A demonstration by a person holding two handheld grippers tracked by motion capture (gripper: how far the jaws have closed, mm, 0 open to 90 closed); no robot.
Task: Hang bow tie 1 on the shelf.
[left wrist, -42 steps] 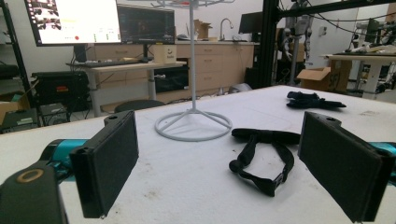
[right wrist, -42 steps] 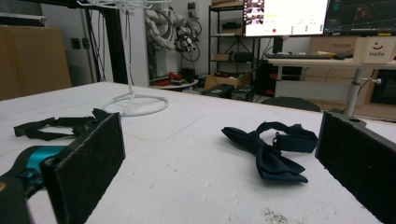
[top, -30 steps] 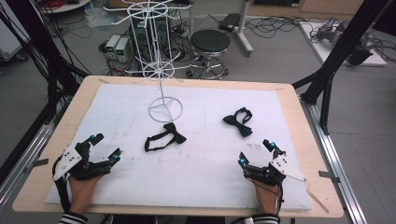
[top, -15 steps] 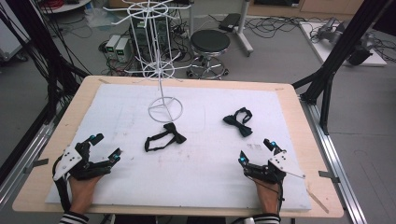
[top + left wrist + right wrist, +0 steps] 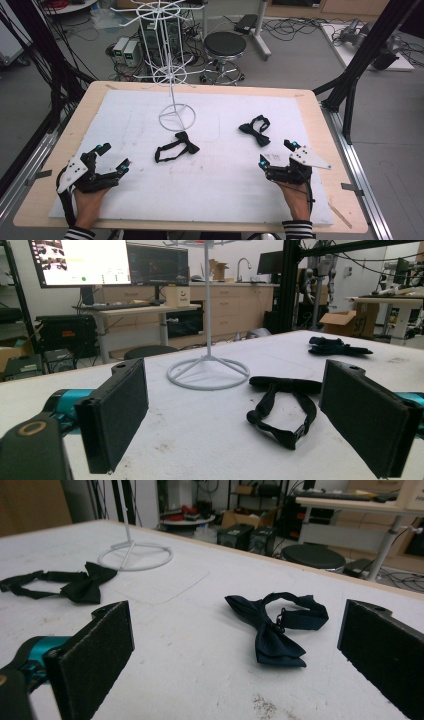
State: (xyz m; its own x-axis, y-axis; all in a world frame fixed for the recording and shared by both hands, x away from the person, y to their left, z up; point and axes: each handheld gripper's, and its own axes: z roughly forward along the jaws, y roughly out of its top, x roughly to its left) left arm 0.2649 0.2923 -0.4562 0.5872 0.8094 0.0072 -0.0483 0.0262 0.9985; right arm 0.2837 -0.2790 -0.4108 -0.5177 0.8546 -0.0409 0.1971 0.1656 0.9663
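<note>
Two bow ties lie on the white mat (image 5: 220,170). A black bow tie (image 5: 176,147) (image 5: 282,405) (image 5: 75,586) with its strap looped out rests near the middle, just in front of the white wire rack's ring base (image 5: 176,118) (image 5: 208,372) (image 5: 135,556). A dark navy bow tie (image 5: 255,130) (image 5: 274,625) (image 5: 336,346) lies right of centre. My left gripper (image 5: 113,157) (image 5: 240,415) rests open at the near left. My right gripper (image 5: 278,153) (image 5: 240,655) rests open at the near right, with the navy tie a short way ahead of its jaws.
The tall white wire rack (image 5: 167,45) stands at the back of the mat. Beyond the table's wooden edge (image 5: 200,87) are a black stool (image 5: 225,46), cables and boxes on the floor. Black frame struts (image 5: 357,65) rise at the right.
</note>
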